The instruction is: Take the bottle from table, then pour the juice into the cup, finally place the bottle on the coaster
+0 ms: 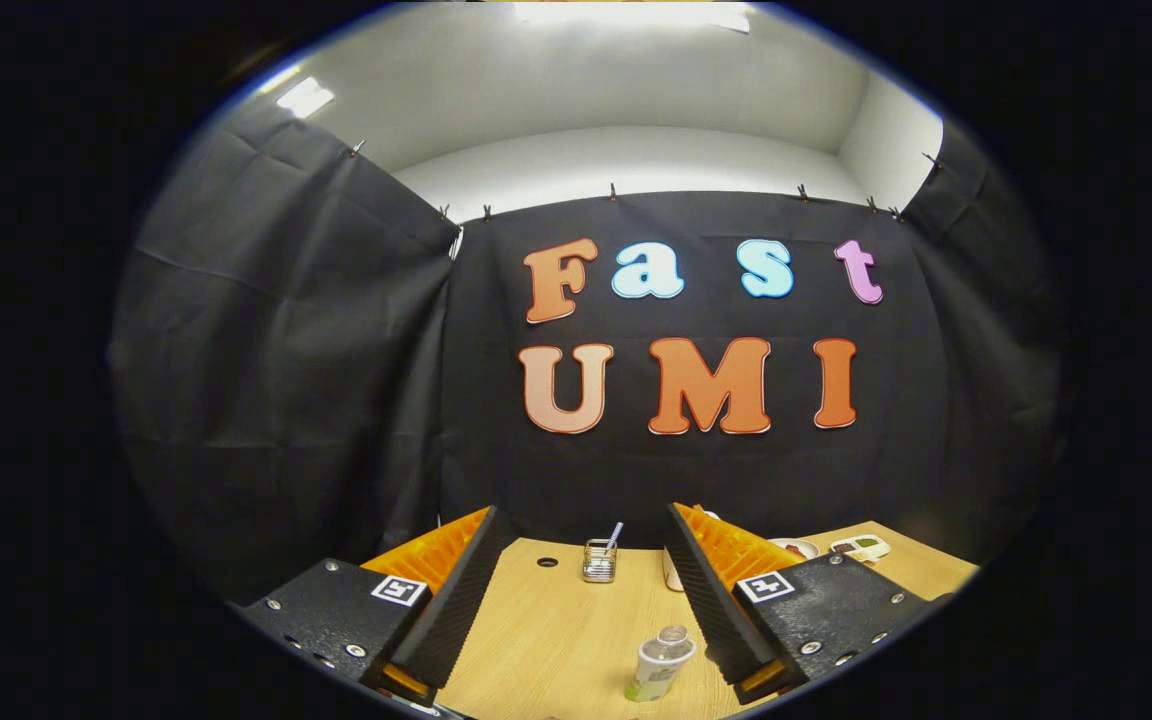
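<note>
A small clear bottle (660, 663) with a pale label stands upright on the wooden table (556, 630), low between my two fingers and nearer the right one. My gripper (586, 530) is open, its orange and black fingers spread wide above the table, touching nothing. A pale cup (672, 572) peeks out just behind the right finger, mostly hidden by it. I cannot make out a coaster with certainty.
A small glass holder with a stick in it (599, 560) stands at the table's back, beside a dark round hole (547, 562). A small dish (796, 548) and a flat white item (861, 546) lie at the back right. Black cloth walls close the booth.
</note>
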### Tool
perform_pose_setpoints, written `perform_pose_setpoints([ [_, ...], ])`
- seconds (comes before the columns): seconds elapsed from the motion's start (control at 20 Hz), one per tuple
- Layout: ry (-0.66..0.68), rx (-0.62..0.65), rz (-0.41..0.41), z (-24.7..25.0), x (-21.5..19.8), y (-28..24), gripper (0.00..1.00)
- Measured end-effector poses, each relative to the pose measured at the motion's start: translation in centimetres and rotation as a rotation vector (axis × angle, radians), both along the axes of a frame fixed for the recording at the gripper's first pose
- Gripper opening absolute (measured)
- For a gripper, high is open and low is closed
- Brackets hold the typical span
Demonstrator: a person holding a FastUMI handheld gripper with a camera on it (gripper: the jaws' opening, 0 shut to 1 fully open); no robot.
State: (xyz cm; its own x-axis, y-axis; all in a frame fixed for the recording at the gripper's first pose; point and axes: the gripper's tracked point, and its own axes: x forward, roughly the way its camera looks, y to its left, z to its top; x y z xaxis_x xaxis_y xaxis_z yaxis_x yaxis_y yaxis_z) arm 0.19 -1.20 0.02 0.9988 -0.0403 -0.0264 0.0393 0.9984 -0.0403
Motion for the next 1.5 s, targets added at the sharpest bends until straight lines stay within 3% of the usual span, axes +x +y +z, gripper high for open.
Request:
perform_pose_setpoints([
  [0.45, 0.001, -0.035, -0.102, -2.4, -0.6, -1.3, 0.97],
  [1.15, 0.158, -0.152, -0.248, -15.1, -0.2, -5.6, 0.97],
  [1.5, 0.225, -0.131, -0.302, -21.0, 0.3, -7.7, 0.96],
])
